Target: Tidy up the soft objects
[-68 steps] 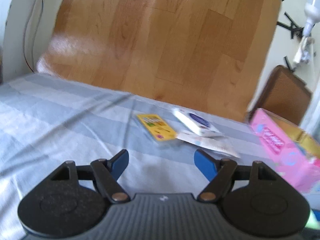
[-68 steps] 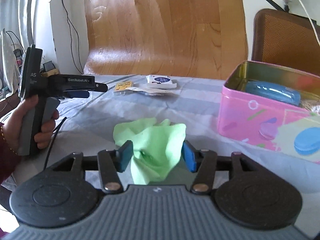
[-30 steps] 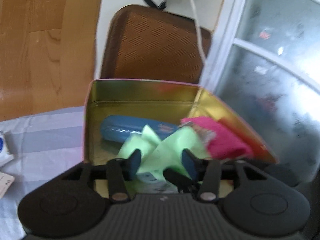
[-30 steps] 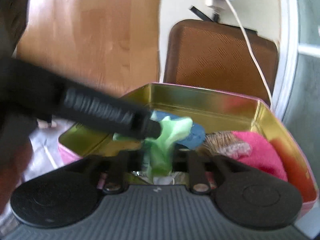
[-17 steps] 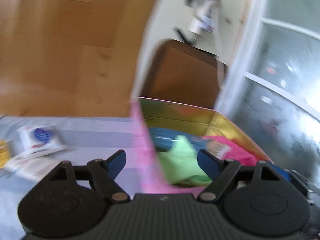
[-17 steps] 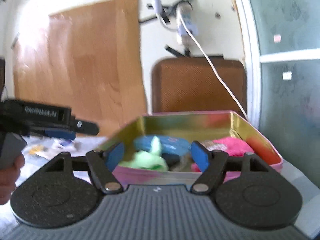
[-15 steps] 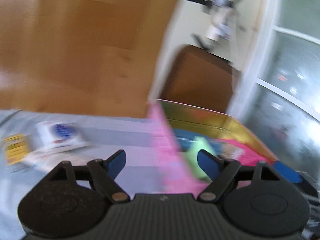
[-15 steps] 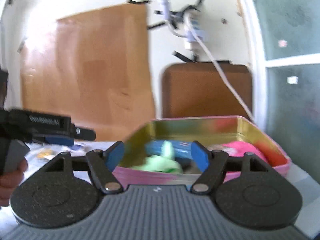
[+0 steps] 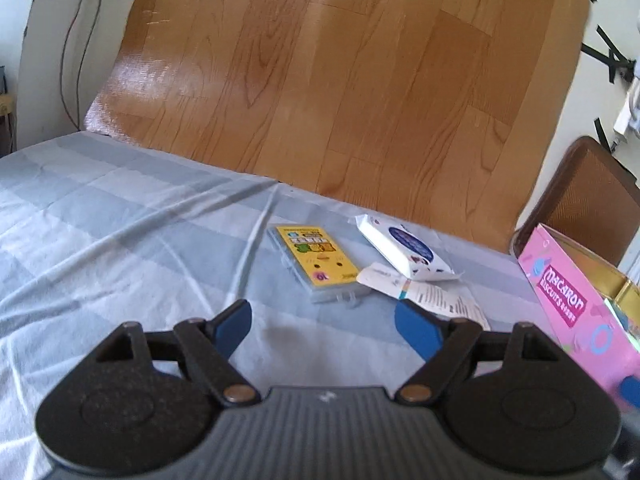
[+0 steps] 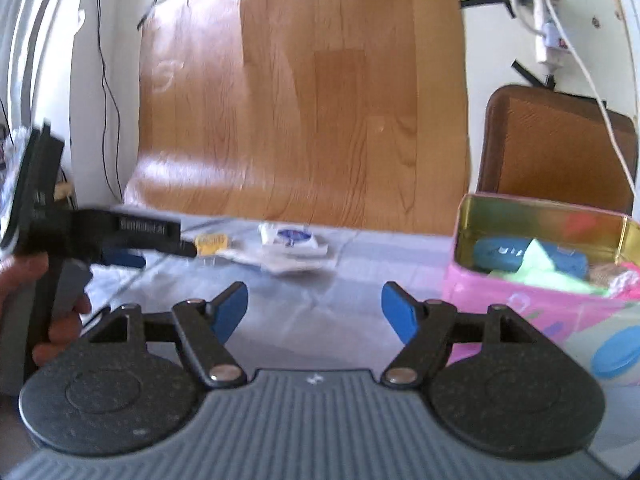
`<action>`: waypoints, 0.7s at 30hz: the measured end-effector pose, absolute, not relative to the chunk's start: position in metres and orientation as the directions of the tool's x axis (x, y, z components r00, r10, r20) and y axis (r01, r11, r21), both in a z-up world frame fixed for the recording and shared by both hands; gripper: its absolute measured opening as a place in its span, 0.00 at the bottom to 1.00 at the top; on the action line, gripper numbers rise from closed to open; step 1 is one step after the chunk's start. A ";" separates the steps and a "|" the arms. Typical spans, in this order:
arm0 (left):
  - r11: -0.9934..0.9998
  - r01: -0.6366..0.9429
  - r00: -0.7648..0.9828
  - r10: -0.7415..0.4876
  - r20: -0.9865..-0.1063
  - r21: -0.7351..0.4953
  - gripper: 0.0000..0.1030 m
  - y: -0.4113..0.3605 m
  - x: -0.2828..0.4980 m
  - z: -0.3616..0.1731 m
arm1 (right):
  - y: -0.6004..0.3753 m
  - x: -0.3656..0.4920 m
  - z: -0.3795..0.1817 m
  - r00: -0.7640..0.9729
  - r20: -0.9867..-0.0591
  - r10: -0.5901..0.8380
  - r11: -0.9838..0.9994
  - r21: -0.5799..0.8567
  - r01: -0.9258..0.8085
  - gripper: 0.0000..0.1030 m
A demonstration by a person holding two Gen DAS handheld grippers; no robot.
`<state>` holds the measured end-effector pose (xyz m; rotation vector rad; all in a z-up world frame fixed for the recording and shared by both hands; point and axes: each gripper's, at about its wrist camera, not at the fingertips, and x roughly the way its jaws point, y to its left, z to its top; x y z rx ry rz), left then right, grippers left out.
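A green cloth (image 10: 538, 266) lies inside the pink tin box (image 10: 532, 312) at the right, beside a blue item (image 10: 500, 258) and a pink cloth (image 10: 628, 280). My right gripper (image 10: 314, 312) stands open and empty over the striped sheet, left of the tin. My left gripper (image 9: 324, 326) is open with nothing between its fingers, facing a yellow card pack (image 9: 318, 258), a white tissue pack (image 9: 404, 250) and a paper leaflet (image 9: 428, 294). The pink tin (image 9: 576, 304) sits at the right edge of the left wrist view. A hand holds the left gripper (image 10: 132, 246) at the left of the right wrist view.
A blue-grey striped sheet (image 9: 120, 232) covers the surface. A wood-patterned board (image 9: 340, 80) leans against the wall behind it. A brown chair back (image 10: 556, 148) stands behind the tin, with a white cable (image 10: 592, 80) hanging over it.
Both grippers let go of the green cloth in the tin and opened wide. Both then swung left, away from the tin, the left one now facing the packs on the sheet.
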<state>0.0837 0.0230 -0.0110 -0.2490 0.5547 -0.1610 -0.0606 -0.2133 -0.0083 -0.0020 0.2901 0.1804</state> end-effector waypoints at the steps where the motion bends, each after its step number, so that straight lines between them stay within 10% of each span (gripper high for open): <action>1: 0.959 0.096 0.839 -0.222 -0.496 -0.267 0.79 0.021 0.083 -0.011 | -0.211 -0.057 -0.008 0.934 -0.311 0.175 0.984 0.016 -0.179 0.74; 21: 0.963 0.126 0.855 -0.228 -0.466 -0.240 0.86 0.013 0.073 -0.010 | -0.229 -0.052 -0.015 0.925 -0.338 0.171 0.983 0.118 -0.139 0.74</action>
